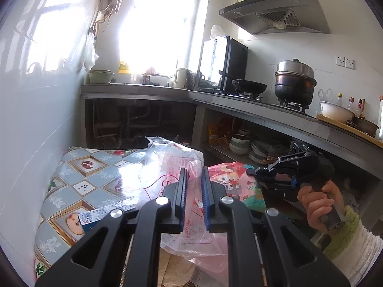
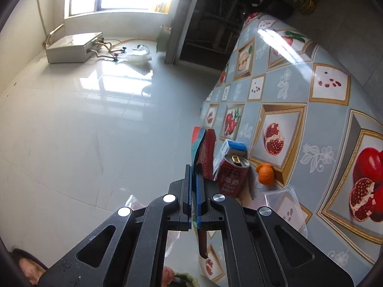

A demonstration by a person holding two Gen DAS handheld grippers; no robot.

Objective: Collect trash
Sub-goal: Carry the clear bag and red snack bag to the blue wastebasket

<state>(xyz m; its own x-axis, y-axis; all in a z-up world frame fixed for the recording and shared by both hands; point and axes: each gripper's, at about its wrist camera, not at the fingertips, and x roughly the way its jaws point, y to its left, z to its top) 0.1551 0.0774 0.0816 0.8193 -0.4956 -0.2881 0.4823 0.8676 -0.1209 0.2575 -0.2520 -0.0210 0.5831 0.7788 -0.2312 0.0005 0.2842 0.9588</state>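
Observation:
My left gripper [image 1: 194, 174] is shut on a thin clear and pink plastic bag [image 1: 177, 160], which hangs over the table's near edge. To its right, a hand holds my right gripper [image 1: 251, 172], shut on a flat red and colourful snack packet [image 1: 229, 179]. The right wrist view shows that packet [image 2: 207, 150] edge-on between the closed fingers of the right gripper [image 2: 194, 167]. Just behind it, on the fruit-patterned tablecloth [image 2: 299, 91], stand a red drink can [image 2: 231, 177] and a blue and white carton [image 2: 231, 149]. An orange peel [image 2: 265, 173] lies next to them.
A clear plastic lid [image 2: 282, 203] lies near the can. A blue and white box [image 1: 95, 216] rests on the table's left side. A grey counter [image 1: 239, 102] with a wok and a pot runs behind, with bowls [image 1: 239, 143] stacked beneath. White tiled wall stands at left.

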